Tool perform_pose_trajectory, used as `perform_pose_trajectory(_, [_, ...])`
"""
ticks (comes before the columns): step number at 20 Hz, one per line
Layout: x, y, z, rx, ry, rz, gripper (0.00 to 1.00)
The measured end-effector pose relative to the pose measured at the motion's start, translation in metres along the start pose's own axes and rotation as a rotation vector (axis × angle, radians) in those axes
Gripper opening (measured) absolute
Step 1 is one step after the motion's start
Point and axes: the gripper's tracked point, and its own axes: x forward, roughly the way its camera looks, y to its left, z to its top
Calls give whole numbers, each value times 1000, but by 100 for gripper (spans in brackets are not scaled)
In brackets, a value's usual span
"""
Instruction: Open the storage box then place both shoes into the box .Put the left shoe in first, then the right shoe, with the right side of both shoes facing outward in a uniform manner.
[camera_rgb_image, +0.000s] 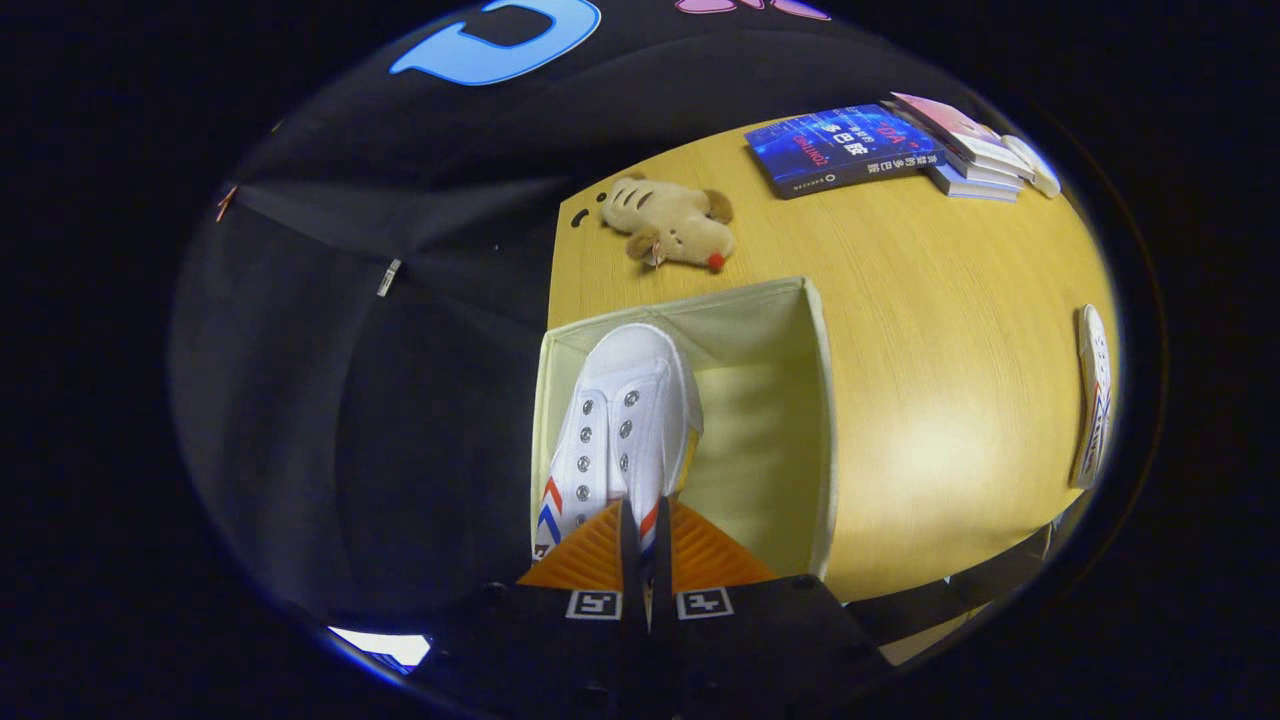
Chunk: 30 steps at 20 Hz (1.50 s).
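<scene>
Gripper (638, 545) is pinching a white shoe (620, 420), fingers closed on it, hanging inside the open box (815, 400). Second shoe (1093, 400) is lying on the table (930, 300) at 3 o'clock from the box; plush toy (670, 225) at 12.

The claw (640, 545) hides the white shoe's (620, 420) heel; the second shoe (1093, 400) is distorted sideways, details unreadable.

Claw (636, 560): two ribbed wedge-shaped fingers, dark body behind, square black-and-white marker at each finger base
</scene>
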Motion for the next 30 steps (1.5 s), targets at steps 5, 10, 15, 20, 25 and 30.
perform_pose_trajectory(5, [18, -2, 1, -4, -22, -32, 5])
perform_pose_trajectory(10, [28, 0, -2, -7, -25, -34, 5])
perform_pose_trajectory(15, [32, 2, -3, -4, -15, -17, 5])
perform_pose_trajectory(20, [42, 5, -6, -1, -12, 17, 5])
perform_pose_trajectory(25, [37, 32, -1, 16, -32, 141, 49])
perform_pose_trajectory(30, [7, 44, 6, -98, -71, 212, 98])
